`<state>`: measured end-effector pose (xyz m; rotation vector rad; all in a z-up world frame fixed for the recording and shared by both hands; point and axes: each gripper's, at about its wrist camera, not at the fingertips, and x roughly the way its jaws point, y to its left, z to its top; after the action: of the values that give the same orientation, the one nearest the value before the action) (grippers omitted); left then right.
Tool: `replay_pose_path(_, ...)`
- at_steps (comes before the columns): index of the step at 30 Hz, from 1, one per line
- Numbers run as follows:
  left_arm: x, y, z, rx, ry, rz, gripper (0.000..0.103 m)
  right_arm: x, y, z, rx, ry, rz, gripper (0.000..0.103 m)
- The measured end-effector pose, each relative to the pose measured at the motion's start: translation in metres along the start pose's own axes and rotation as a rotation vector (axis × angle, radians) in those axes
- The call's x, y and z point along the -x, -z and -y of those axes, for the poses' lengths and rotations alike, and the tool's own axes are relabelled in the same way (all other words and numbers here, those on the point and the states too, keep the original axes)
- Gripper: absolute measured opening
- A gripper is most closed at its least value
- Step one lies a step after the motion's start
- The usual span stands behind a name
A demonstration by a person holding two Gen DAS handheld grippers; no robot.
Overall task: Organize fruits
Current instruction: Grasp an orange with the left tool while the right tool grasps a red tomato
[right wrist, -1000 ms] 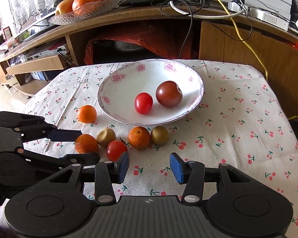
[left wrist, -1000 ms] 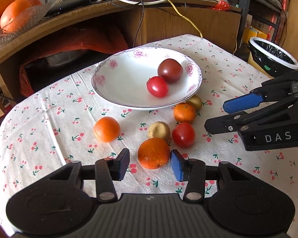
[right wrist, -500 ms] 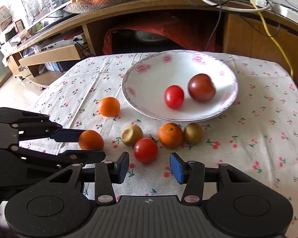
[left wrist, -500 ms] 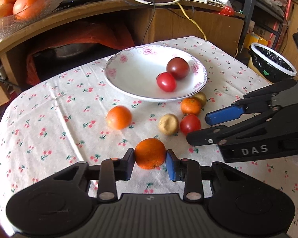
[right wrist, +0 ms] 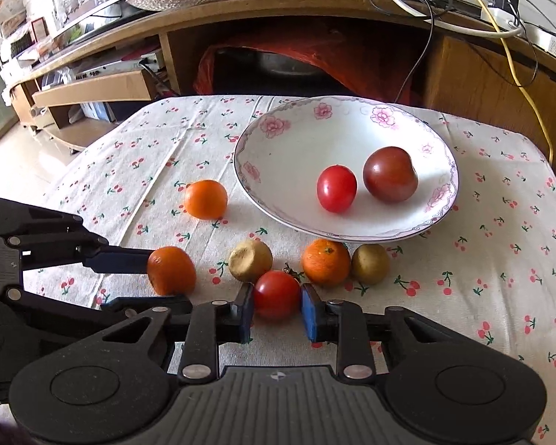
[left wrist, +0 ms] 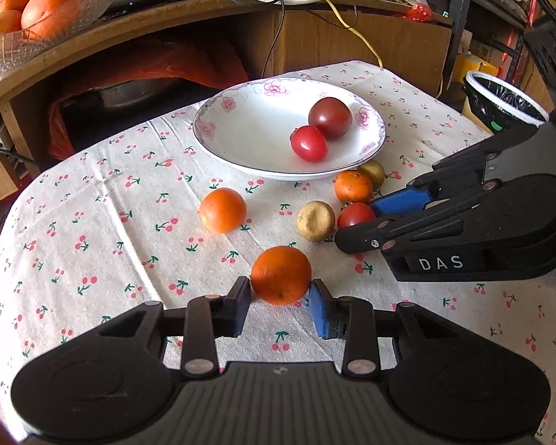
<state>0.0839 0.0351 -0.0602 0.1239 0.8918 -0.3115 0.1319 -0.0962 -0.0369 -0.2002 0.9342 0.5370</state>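
Two grippers were on fruit at once, and the left wrist view showed the first. The left gripper (left wrist: 281,298) had its fingers pressed to either side of an orange (left wrist: 281,275), black pad on one flank and blue pad on the other, gripping across its widest part so that a round fruit would not squirt out. The orange sat low over the cherry-print tablecloth (left wrist: 92,222); whether it had cleared the cloth I could not tell. Ahead stood the floral plate (left wrist: 248,126), already holding a red tomato (left wrist: 309,143) and a dark tomato (left wrist: 330,117), which marked it as the likely collecting place. A second orange (left wrist: 222,210) lay alone to the left, and a tan kiwi (left wrist: 315,220) sat near the right gripper (left wrist: 367,218).

The right wrist view showed that right gripper closed around a red tomato (right wrist: 277,294), its blue pads touching both sides. The approach came from the near, open side, sensible, since an orange with a green stem (right wrist: 326,262) and a tan kiwi (right wrist: 250,260) crowded it from behind. Another kiwi (right wrist: 370,263) sat at the plate's rim. The left gripper came in from the left with its orange (right wrist: 171,270) between the fingers. Both holds looked ready for a lift toward the plate.
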Motion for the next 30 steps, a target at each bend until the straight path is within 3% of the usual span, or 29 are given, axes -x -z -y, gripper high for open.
replay_pose_path(13,-0.002,-0.004,-0.009,0.047,0.017,0.002,0.042,0.027,0.012,-0.002,0.023,0.059,-0.097,0.022)
replay_pose_path(23,-0.018,-0.018,-0.004,0.036,0.000,0.026,0.052,0.023,0.015,0.007,-0.027,0.044,-0.102,0.024)
replay_pose_path(27,-0.023,-0.022,0.000,0.018,-0.012,0.019,0.051,0.023,0.014,0.006,-0.017,0.041,-0.103,0.023)
replay_pose_path(30,-0.021,-0.021,0.001,0.009,-0.005,0.017,0.043,0.024,0.015,0.007,-0.021,0.036,-0.102,0.022)
